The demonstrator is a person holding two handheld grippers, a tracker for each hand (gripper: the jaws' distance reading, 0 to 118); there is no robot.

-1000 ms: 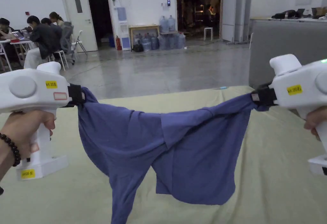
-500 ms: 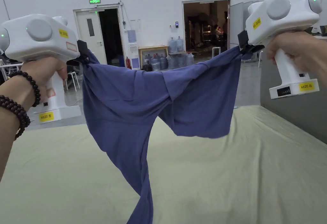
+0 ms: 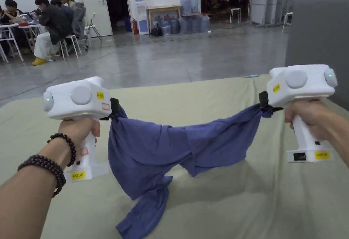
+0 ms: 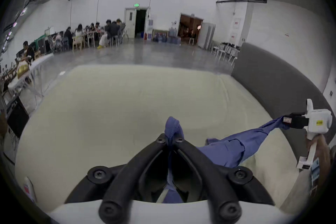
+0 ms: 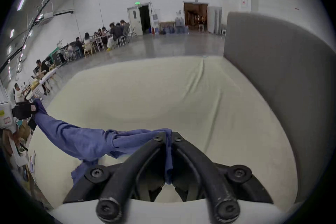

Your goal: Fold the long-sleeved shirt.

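A blue long-sleeved shirt [image 3: 160,151] hangs stretched between the two grippers above the pale green table cover [image 3: 211,96]. My left gripper [image 3: 117,110] is shut on one end of it, and a bunch of blue cloth [image 4: 171,128] pokes out past its closed jaws. My right gripper [image 3: 263,104] is shut on the other end, with cloth [image 5: 168,138] pinched between its jaws. The shirt sags in the middle, and a sleeve [image 3: 146,212] trails down onto the cover at the lower left.
A grey partition [image 3: 317,35] stands along the table's right side. Beyond the far edge is open concrete floor [image 3: 177,62]. People sit at tables [image 3: 44,28] at the back left; water bottles [image 3: 184,23] stand by the far wall.
Both grippers have come down from head height toward the table with the shirt still held. The hanging sleeve now rests on the cover. The head camera has tilted down.
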